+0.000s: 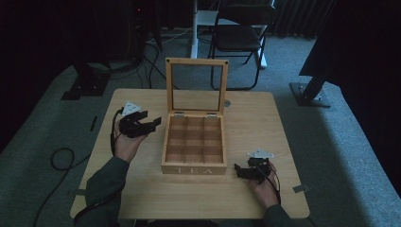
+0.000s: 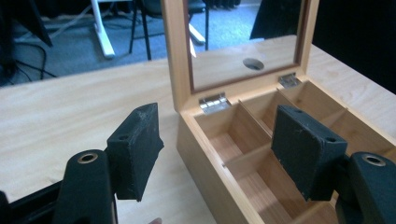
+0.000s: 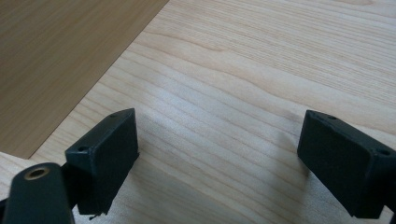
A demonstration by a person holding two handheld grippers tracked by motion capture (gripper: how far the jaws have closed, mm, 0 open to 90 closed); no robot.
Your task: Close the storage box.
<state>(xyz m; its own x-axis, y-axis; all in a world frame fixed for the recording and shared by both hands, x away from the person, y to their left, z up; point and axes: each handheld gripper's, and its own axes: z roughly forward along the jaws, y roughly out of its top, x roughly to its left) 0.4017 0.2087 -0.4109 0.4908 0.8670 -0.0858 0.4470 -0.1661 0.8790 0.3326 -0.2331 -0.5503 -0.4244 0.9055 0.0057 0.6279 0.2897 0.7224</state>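
The left gripper (image 1: 142,124) has its jaws spread with nothing between them, held just left of the tea box (image 1: 194,142), near its hinged far corner. The right gripper (image 1: 246,171) also has its jaws spread, low over the bare surface (image 1: 265,123) near the box's right front corner. One box stands mid-surface, its glass lid (image 1: 196,87) upright, its nine compartments empty. One folding chair (image 1: 239,35) stands far behind.

High view: mounted above the near edge, facing forward and down over the whole table (image 1: 265,123). Left gripper view: low, close, facing the open tea box (image 2: 219,154), also in the high view. Right gripper view: nearly at tabletop, facing bare wood.
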